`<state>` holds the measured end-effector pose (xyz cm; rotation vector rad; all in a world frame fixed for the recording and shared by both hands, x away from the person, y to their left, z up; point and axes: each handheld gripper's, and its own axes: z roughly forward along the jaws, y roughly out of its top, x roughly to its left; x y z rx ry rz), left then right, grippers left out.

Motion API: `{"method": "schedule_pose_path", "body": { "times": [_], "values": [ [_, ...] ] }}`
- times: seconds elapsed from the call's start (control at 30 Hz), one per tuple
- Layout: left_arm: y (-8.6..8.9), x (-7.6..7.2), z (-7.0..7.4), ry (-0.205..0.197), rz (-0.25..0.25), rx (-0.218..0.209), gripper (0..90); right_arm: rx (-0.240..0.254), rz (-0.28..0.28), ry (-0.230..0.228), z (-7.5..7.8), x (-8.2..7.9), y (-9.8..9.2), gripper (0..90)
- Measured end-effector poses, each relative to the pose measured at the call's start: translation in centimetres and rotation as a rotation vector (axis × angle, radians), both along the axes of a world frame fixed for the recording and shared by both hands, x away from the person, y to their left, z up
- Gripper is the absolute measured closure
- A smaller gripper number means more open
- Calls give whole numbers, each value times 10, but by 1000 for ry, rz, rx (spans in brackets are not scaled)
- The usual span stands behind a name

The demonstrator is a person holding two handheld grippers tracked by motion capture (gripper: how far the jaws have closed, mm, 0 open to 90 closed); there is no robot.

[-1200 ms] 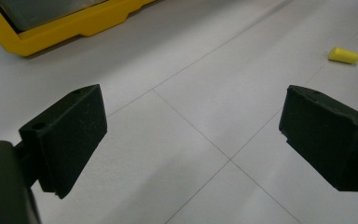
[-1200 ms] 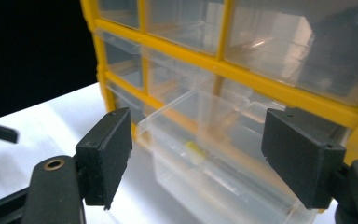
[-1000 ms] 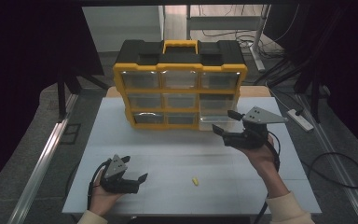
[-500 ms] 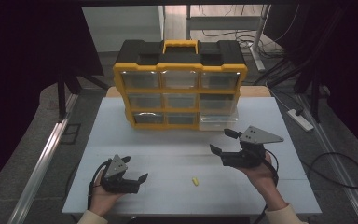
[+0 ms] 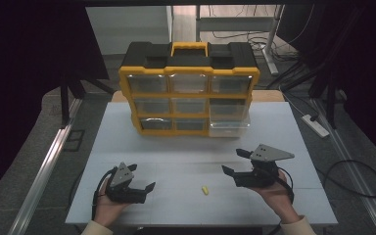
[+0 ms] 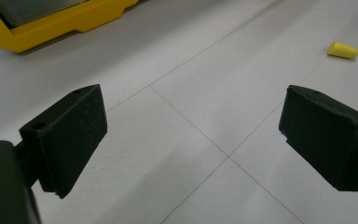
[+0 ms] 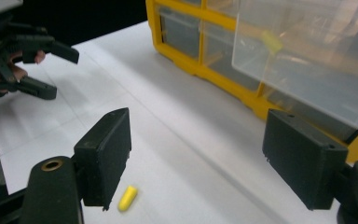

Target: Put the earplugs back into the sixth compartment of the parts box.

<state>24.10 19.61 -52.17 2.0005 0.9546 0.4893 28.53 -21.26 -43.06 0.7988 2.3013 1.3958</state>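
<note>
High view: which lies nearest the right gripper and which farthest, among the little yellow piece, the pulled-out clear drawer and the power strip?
From the right gripper:
1. Little yellow piece, on the table just to its left.
2. Pulled-out clear drawer, at the organizer's bottom right.
3. Power strip, on the floor beyond the table's right edge.

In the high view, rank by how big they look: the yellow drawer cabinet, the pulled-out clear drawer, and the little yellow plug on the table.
1. Drawer cabinet, by far the largest.
2. Clear drawer, pulled out at the cabinet's lower right.
3. Yellow plug, a tiny speck on the table.
</note>
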Motion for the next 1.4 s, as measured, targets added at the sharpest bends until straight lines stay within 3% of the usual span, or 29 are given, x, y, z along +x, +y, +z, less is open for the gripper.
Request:
{"method": "schedule_pose_path", "body": {
  "times": [0.17,0.3,0.6,1.1,1.4],
  "values": [
    [0,0,0,0,0,3,75,-23,14,28,-8,1,6,238],
    [1,0,0,-2,-2,5,75,-76,43,64,-18,2,16,234],
    [0,0,0,0,-6,9,76,-107,58,112,-29,4,27,233],
    [0,0,0,0,-7,8,77,-228,105,245,-60,8,58,236],
    [0,0,0,-1,-9,12,78,-287,142,267,-71,4,72,253]
  ]
}}
